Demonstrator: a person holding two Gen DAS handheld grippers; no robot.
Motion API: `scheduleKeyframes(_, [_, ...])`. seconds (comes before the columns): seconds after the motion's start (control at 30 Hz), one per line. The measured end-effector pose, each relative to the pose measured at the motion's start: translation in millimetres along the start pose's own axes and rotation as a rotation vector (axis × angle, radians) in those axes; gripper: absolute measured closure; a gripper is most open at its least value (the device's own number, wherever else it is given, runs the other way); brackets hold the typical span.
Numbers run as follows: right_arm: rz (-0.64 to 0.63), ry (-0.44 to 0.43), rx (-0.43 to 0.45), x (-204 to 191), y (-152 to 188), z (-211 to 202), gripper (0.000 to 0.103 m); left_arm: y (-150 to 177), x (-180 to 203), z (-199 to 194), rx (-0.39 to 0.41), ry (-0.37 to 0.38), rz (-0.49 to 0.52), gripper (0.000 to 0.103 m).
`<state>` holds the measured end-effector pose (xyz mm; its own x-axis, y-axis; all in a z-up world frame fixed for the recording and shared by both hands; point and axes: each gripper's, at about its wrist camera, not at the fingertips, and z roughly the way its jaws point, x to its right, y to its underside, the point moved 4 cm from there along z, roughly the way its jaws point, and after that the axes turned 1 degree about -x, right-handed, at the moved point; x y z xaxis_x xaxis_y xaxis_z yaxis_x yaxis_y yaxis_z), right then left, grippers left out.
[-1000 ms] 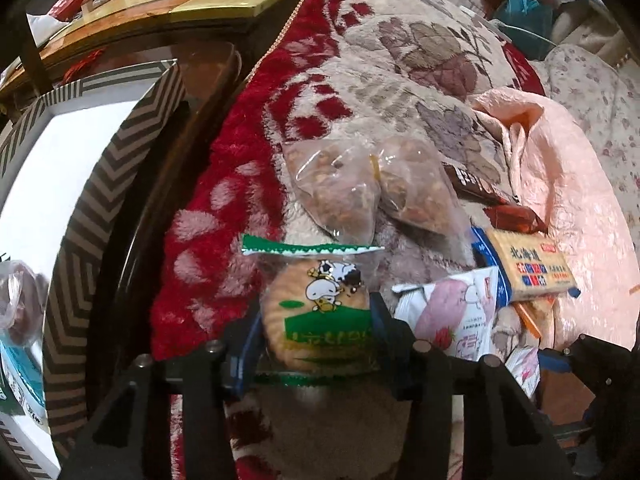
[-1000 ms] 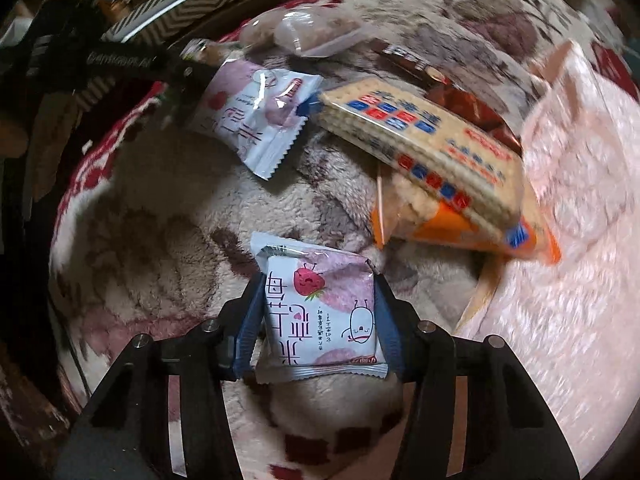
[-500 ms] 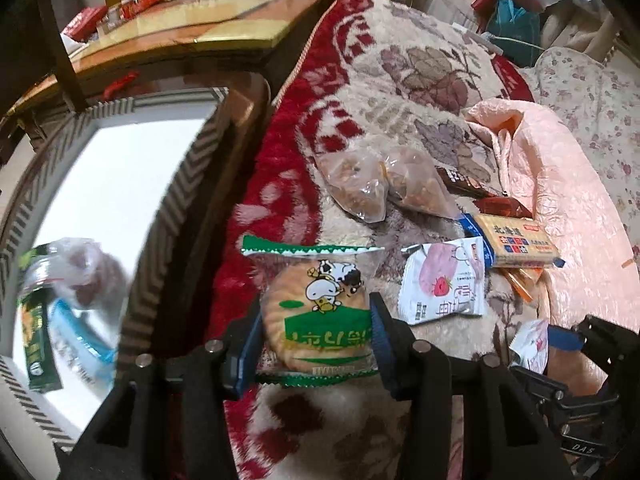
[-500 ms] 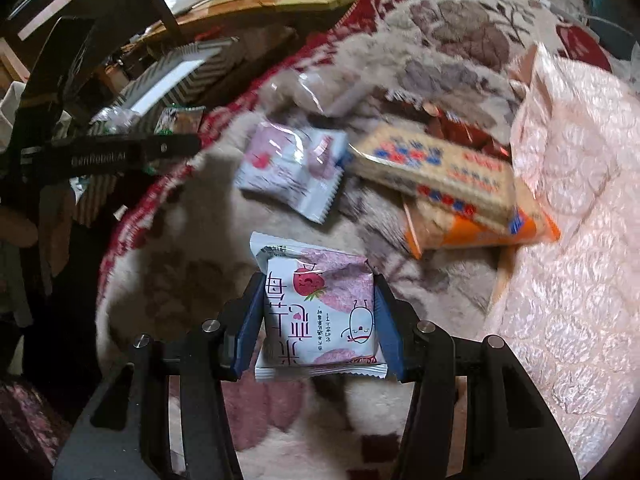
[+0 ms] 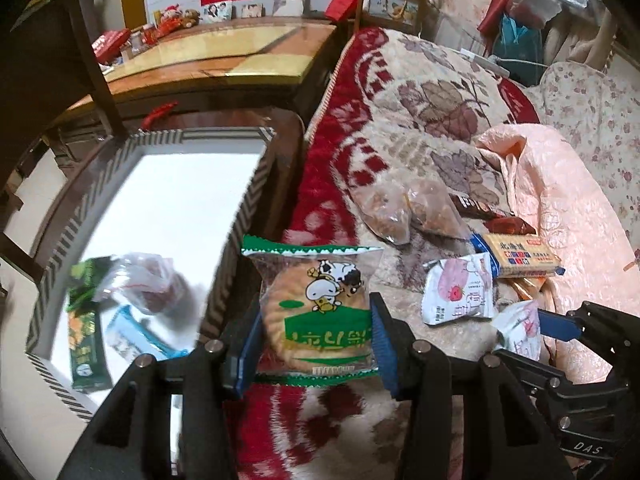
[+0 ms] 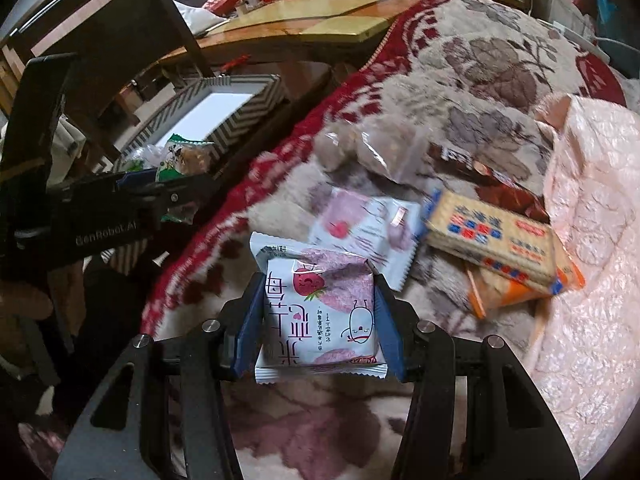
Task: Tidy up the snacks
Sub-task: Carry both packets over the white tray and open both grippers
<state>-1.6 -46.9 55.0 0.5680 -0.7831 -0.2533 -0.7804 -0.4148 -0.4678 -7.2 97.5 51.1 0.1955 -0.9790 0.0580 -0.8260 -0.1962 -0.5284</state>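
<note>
My left gripper (image 5: 316, 340) is shut on a green-and-clear cow biscuit packet (image 5: 316, 304), held above the blanket's red edge beside the striped box (image 5: 240, 216). My right gripper (image 6: 316, 324) is shut on a pink strawberry snack packet (image 6: 320, 316), held above the blanket. In the left wrist view the right gripper (image 5: 536, 328) shows at lower right with its packet. In the right wrist view the left gripper (image 6: 176, 176) shows at left with the biscuit packet. On the blanket lie a second strawberry packet (image 5: 460, 292), a cracker pack (image 5: 520, 254) and two clear bags of snacks (image 5: 408, 212).
The striped box with a white inside holds a green bar (image 5: 84, 336), a blue-white packet (image 5: 132, 336) and a clear bag (image 5: 148, 284). A wooden table (image 5: 224, 52) stands behind it. A pink quilt (image 5: 568, 216) lies right of the snacks. Dark chocolate wrappers (image 5: 492, 216) lie near the crackers.
Both grippers have risen and pulled back from the blanket with their packets. The left gripper has swung left, so more of the striped box and its contents shows.
</note>
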Motion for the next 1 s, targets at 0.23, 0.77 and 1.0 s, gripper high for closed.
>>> scheduleKeyframes(0.23, [-0.041, -0.025, 0.009, -29.2, -22.8, 4.9, 0.052, -2.9, -22.3, -10.4, 0.029, -0.027, -0.032, 0.052])
scheduleKeyframes(0.77, [-0.158, -0.059, -0.041, -91.1, -56.7, 32.5, 0.052, 2.9, -89.8, -19.0, 0.047, -0.099, -0.143, 0.052])
scheduleKeyframes(1.0, [-0.205, -0.073, -0.043, -120.4, -70.8, 40.9, 0.052, 8.1, -119.3, -20.3, 0.045, -0.126, -0.201, 0.052])
